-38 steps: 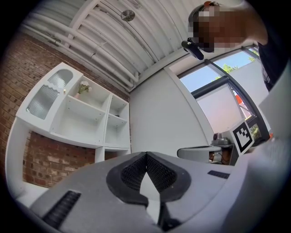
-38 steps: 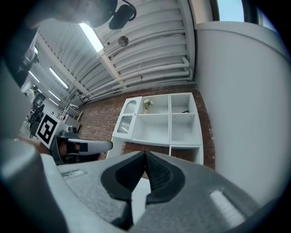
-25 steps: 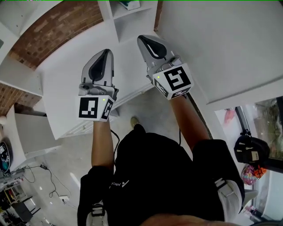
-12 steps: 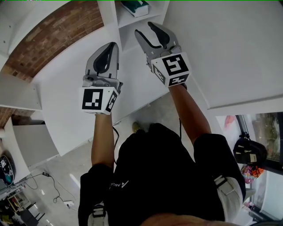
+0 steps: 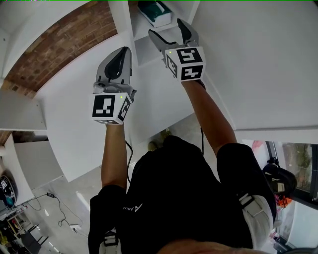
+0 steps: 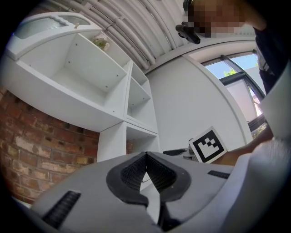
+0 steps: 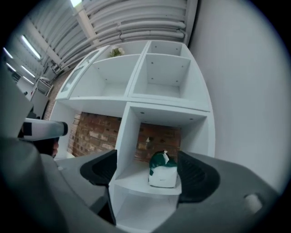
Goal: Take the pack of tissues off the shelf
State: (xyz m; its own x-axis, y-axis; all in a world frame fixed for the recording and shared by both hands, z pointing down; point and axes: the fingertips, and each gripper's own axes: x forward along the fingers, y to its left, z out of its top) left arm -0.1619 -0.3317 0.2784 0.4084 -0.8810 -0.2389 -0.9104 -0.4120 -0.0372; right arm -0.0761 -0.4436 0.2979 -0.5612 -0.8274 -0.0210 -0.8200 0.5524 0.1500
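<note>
The pack of tissues (image 7: 163,172), green on top and white below, stands in a white shelf compartment (image 7: 136,182) backed by brick. In the head view the pack (image 5: 154,11) lies at the top edge. My right gripper (image 5: 166,29) is raised just short of that compartment. Its jaws are opening, with nothing between them, and the pack is farther ahead, untouched. In its own view the right gripper (image 7: 148,175) frames the pack between its two dark pads. My left gripper (image 5: 120,50) hangs lower left, shut and empty; its own view shows the left gripper (image 6: 146,157) with pads together.
The white shelving unit (image 7: 150,86) has several open compartments, and a small plant (image 7: 116,51) sits in a top one. A white wall (image 5: 258,59) runs along the right and brick (image 5: 59,44) shows at the left. A dark bag (image 5: 280,181) lies on the floor at the lower right.
Both grippers have risen toward the shelf. The right gripper's jaws went from shut to wide apart, and more of the tissue pack has come into the head view.
</note>
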